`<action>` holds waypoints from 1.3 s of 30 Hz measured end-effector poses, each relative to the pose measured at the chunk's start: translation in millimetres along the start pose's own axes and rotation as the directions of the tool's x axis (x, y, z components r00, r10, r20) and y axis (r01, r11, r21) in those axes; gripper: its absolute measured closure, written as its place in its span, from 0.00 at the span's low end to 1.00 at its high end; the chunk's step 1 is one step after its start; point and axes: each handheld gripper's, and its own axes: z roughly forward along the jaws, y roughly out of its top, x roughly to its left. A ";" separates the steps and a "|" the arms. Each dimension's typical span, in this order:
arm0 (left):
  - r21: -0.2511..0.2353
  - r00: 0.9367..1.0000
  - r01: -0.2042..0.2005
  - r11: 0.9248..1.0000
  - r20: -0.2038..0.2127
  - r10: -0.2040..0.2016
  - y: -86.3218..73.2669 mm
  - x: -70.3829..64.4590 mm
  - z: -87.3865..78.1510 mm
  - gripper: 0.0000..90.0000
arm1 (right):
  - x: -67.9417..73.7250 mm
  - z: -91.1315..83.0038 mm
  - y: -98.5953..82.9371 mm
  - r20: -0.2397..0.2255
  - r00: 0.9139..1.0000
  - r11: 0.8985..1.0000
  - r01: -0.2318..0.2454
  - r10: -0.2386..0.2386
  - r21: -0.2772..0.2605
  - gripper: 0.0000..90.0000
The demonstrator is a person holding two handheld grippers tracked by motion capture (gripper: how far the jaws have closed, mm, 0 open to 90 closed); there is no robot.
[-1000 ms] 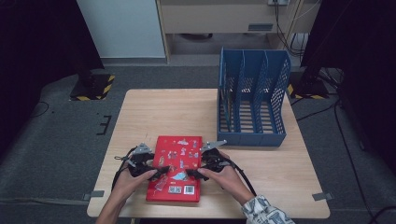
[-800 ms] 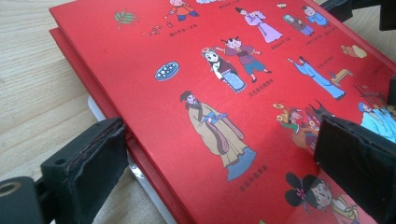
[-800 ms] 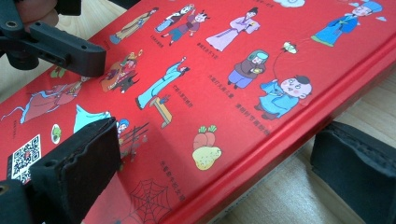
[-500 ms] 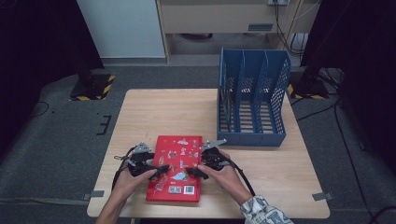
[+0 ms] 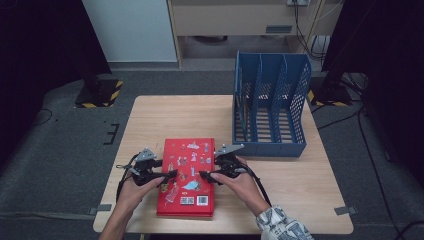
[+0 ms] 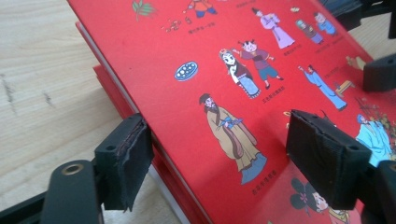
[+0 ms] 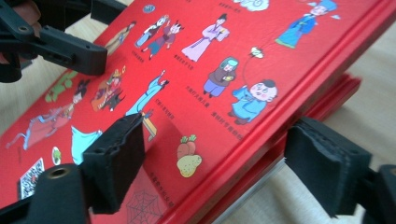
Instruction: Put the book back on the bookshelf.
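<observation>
— Two red books (image 5: pixel 186 175), stacked near the table's (image 5: pixel 300 185) near edge; my left gripper (image 5: pixel 169 175) and right gripper (image 5: pixel 206 176) gape wide, straddling the top cover's edges.

— Risk?

— Lifting just one (slick cover); it could slide off.

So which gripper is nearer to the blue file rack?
Right. The right gripper sits at the red book's right edge, just in front of the blue file rack; the left gripper is at the book's far left edge.

high view: overhead, facing forward-down, far | gripper views: close, low, facing inward | shared: red book (image 5: pixel 188 176)
</observation>
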 end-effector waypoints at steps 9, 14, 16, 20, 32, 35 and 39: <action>-0.009 1.000 -0.012 1.000 -0.011 0.012 10.0 -0.4 -5.8 0.29 | 2.4 -2.9 14.0 0.001 1.000 1.000 0.005 -0.005 -0.010 0.27; -0.031 1.000 -0.002 1.000 -0.017 0.002 14.7 3.9 -7.7 0.29 | 3.8 -5.1 27.4 0.029 0.999 1.000 0.023 -0.023 -0.016 0.29; -0.035 1.000 -0.002 0.999 -0.021 0.001 17.3 5.2 -8.9 0.29 | 5.3 -5.5 35.3 0.040 0.998 0.999 0.042 -0.042 -0.010 0.30; -0.020 0.999 -0.020 1.000 -0.034 0.019 24.3 5.5 -14.2 0.33 | 5.9 -6.2 41.3 0.036 0.999 0.999 0.040 -0.039 -0.011 0.31; -0.029 0.998 -0.043 0.999 -0.053 0.041 34.0 5.7 -21.6 0.44 | 3.7 -11.4 48.7 0.053 0.997 0.998 0.058 -0.057 -0.016 0.35; -0.033 0.998 -0.046 0.998 -0.050 0.044 36.4 6.2 -24.0 0.46 | 5.0 -12.6 52.0 0.060 0.996 0.998 0.063 -0.063 -0.009 0.35; -0.035 0.998 -0.051 0.998 -0.040 0.050 39.6 7.9 -27.3 0.49 | 5.2 -15.4 55.9 0.066 0.995 0.997 0.070 -0.069 -0.017 0.36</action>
